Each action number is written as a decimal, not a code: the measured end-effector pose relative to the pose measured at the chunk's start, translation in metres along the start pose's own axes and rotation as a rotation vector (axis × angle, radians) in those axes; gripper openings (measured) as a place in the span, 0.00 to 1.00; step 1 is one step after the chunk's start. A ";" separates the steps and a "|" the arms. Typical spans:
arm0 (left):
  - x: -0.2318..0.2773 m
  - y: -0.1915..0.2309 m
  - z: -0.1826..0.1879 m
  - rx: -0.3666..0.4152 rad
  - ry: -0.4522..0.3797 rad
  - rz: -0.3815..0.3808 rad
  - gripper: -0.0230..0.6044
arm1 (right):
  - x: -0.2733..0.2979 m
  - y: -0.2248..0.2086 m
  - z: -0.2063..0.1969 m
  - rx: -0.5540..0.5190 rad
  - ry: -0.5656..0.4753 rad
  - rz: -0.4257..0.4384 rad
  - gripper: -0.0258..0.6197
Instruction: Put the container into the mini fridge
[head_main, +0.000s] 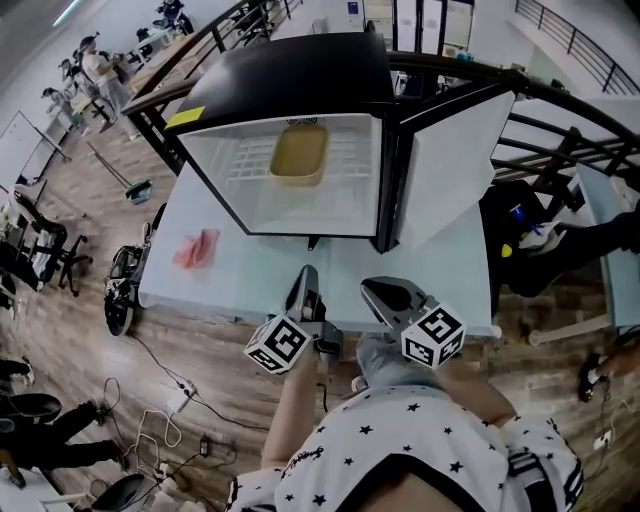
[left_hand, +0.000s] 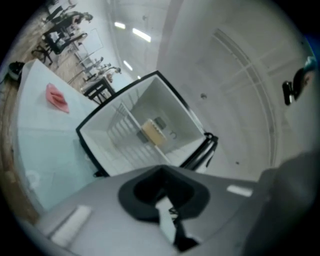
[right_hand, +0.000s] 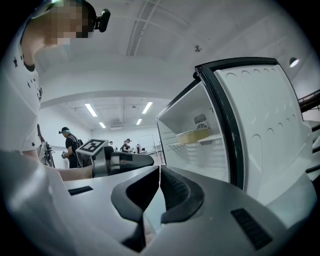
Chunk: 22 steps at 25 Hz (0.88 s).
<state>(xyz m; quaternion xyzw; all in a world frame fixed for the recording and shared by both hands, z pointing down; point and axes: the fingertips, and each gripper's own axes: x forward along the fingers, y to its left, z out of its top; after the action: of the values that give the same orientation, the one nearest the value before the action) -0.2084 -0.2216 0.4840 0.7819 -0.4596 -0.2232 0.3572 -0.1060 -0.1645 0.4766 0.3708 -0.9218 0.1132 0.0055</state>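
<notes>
The mini fridge (head_main: 290, 75) stands on the table with its door (head_main: 450, 160) swung open to the right. A tan container (head_main: 299, 153) rests on the white wire shelf inside, also visible in the left gripper view (left_hand: 153, 132) and the right gripper view (right_hand: 191, 135). My left gripper (head_main: 306, 272) hovers over the table's front edge, pointing at the fridge opening; its jaws are shut with nothing between them (left_hand: 162, 197). My right gripper (head_main: 372, 288) is beside it, slightly right, jaws also shut and empty (right_hand: 159, 175). Both are well short of the fridge.
A pink cloth (head_main: 197, 248) lies on the pale table (head_main: 200, 285) left of the fridge. Black railings run behind and to the right. Cables and a power strip (head_main: 180, 392) lie on the wooden floor. People stand far off at back left.
</notes>
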 end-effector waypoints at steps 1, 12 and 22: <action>-0.005 -0.001 -0.004 0.027 0.010 0.011 0.04 | -0.002 0.002 -0.001 0.001 0.001 0.002 0.07; -0.053 -0.004 -0.048 0.234 0.123 0.083 0.04 | -0.019 0.017 -0.015 0.038 0.001 -0.006 0.07; -0.075 0.006 -0.069 0.226 0.174 0.101 0.04 | -0.020 0.026 -0.023 0.024 0.018 -0.025 0.07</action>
<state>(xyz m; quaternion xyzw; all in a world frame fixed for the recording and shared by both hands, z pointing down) -0.2009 -0.1335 0.5343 0.8095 -0.4877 -0.0831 0.3162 -0.1107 -0.1276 0.4915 0.3811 -0.9156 0.1275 0.0109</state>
